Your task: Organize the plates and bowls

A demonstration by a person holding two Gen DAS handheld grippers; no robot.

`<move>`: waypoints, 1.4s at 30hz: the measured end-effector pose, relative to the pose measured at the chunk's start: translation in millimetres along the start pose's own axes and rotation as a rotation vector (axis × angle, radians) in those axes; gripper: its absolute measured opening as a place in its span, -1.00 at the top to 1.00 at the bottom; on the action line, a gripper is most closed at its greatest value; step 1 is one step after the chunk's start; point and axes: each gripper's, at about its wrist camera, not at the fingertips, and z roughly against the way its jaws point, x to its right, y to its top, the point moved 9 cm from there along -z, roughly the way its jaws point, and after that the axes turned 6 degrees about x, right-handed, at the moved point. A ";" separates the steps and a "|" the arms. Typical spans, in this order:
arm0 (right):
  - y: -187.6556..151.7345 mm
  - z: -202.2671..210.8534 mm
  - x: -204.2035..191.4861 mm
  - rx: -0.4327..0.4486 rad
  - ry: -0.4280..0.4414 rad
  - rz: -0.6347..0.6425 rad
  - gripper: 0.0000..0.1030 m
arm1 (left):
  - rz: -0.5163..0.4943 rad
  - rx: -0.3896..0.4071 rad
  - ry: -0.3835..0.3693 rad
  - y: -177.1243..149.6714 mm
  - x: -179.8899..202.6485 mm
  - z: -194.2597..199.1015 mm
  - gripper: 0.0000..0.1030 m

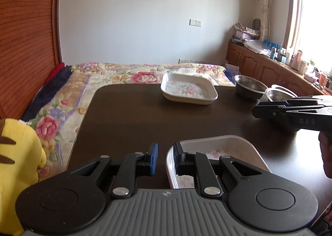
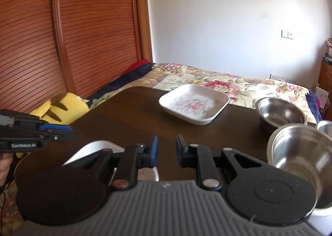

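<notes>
Two white square plates with pink flowers sit on the dark table [image 1: 124, 111]. The near plate [image 1: 220, 149] lies right under my left gripper [image 1: 166, 158], which is open with the plate's left rim between its fingers. The far plate [image 1: 188, 88] [image 2: 194, 103] rests near the table's back edge. Steel bowls [image 1: 249, 86] [image 2: 280, 111] stand at the right. My right gripper [image 2: 167, 151] is open and holds nothing, with a nearer steel bowl [image 2: 300, 151] just to its right. The near plate [image 2: 97, 149] shows partly behind its left finger.
A bed with a floral quilt [image 1: 116, 76] runs behind and left of the table. A yellow plush toy [image 1: 18, 153] lies at the table's left edge. Slatted wooden doors [image 2: 83, 39] stand at the left, and a cluttered wooden cabinet [image 1: 269, 66] at the right.
</notes>
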 end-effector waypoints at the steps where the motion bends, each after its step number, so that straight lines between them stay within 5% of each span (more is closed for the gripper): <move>1: 1.8 -2.5 1.0 0.001 -0.003 -0.001 0.59 | -0.003 0.004 0.000 3.7 -0.8 -2.0 0.69; 18: 44.1 -56.2 22.3 -0.013 -0.074 0.029 0.58 | -0.058 0.028 -0.036 62.0 -8.2 -51.4 0.69; 22: 47.4 -73.8 34.9 -0.032 -0.107 0.005 0.16 | -0.067 0.025 -0.045 68.0 -4.3 -64.1 0.69; 29: 45.3 -97.1 53.0 -0.079 -0.160 -0.008 0.11 | -0.068 0.019 -0.063 79.5 -0.7 -89.6 0.42; 42: 33.6 -128.7 74.5 -0.197 -0.186 -0.051 0.04 | -0.076 -0.030 -0.111 94.7 5.0 -143.4 0.24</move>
